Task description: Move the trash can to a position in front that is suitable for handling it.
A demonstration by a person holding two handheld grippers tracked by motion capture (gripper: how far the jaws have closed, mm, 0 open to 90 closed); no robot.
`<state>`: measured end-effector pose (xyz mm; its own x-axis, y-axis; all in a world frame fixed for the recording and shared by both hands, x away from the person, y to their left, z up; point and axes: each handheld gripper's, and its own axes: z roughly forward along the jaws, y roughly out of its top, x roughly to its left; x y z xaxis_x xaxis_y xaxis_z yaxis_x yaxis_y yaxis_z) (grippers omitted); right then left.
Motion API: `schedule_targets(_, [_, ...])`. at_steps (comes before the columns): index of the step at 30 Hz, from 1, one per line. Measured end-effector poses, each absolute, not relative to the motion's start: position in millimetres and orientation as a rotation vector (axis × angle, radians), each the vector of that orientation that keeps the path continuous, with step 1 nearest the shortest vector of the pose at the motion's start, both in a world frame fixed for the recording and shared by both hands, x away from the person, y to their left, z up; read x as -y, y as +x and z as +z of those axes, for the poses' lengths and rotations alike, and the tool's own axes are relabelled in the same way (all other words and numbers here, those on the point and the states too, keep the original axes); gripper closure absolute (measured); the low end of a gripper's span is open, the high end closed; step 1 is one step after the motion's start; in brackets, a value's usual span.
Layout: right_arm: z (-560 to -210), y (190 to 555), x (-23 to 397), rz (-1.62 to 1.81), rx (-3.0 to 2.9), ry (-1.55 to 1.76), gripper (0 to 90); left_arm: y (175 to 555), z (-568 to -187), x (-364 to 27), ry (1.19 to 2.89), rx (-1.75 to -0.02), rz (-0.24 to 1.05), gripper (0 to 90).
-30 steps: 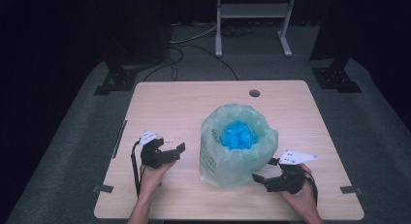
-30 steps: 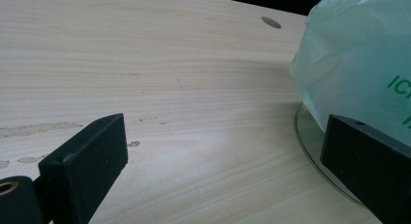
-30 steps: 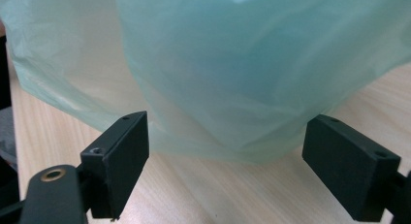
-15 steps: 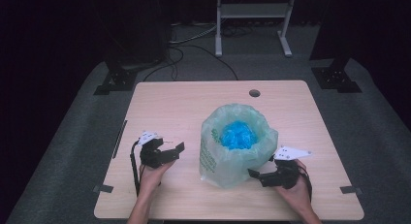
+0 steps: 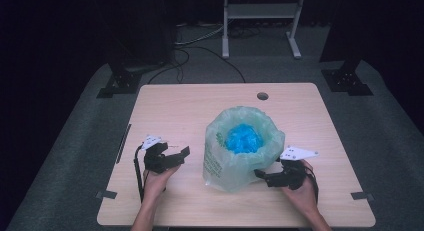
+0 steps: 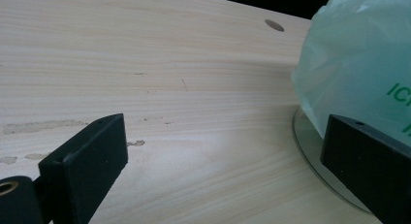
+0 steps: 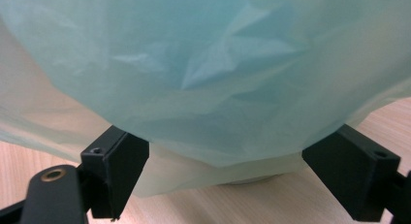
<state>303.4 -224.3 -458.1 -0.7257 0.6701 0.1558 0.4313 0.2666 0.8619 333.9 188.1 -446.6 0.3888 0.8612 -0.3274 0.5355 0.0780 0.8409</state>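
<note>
Dark flooring and black stands ring a pale wooden table, where a person works two handheld tools around a pale green plastic bag lining a small round container. From table centre the bag stands toward five o'clock, its rim folded outward over a crumpled blue mass inside. At the bag's four o'clock, the right gripper has its jaws spread wide just at the drooping film near the base — close in, though whether they touch it cannot be told. At the bag's nine o'clock, the left gripper waits nearby with jaws equally wide apart, nothing between them; its own view shows bare tabletop and the container's rounded foot. The risk from here, judging by the slack plastic: closing on a thin fold alone could tear it or pull the liner off the rim, and a sideways tug with the left tool idle could tip the light container — spilling its blue contents.
</note>
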Motion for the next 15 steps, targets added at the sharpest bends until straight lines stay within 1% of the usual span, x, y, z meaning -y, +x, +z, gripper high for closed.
schedule_targets(15, [-455.3, 327.2, 203.9, 1.425, -2.330, 0.987, 16.2, 333.8, -445.2, -192.3, 1.583, -1.279, 0.396, 1.9])
